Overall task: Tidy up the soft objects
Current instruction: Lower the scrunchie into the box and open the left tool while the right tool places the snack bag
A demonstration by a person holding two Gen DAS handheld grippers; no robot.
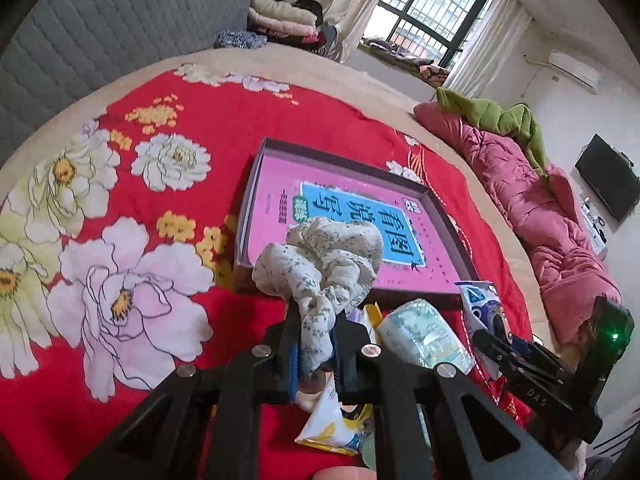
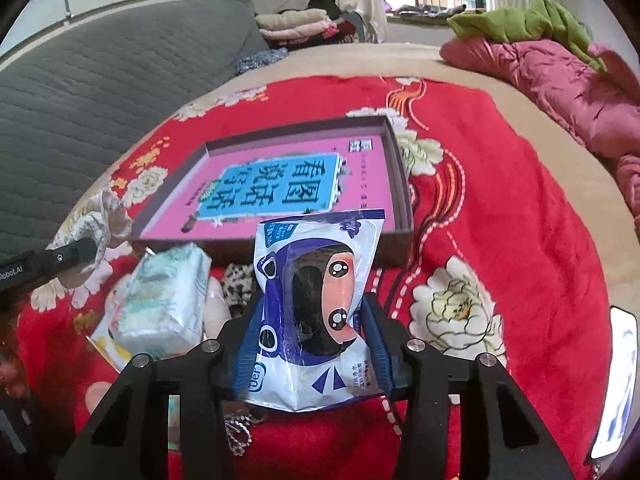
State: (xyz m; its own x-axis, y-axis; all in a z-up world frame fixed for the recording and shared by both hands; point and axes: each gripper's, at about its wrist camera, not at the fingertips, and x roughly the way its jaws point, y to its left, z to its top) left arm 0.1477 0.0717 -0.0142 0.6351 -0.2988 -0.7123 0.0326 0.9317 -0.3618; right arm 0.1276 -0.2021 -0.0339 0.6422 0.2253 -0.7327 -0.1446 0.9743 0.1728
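Note:
My left gripper point(image 1: 314, 344) is shut on a crumpled white cloth with small green print point(image 1: 320, 264), held above the red floral bedspread just short of a shallow box point(image 1: 256, 184) with a pink book cover inside. The cloth also shows in the right wrist view point(image 2: 100, 220). My right gripper point(image 2: 310, 344) is shut on a white and blue plastic packet with a cartoon face point(image 2: 316, 300), in front of the same box point(image 2: 396, 172). The right gripper shows at the right of the left wrist view point(image 1: 496, 344).
A tissue pack point(image 2: 164, 300) and several small packets and soft items point(image 1: 332, 420) lie between the grippers. A pink quilt point(image 1: 540, 216) with a green cloth point(image 1: 492, 116) lies along the bed's right side. Folded blankets point(image 1: 280, 20) sit at the far end.

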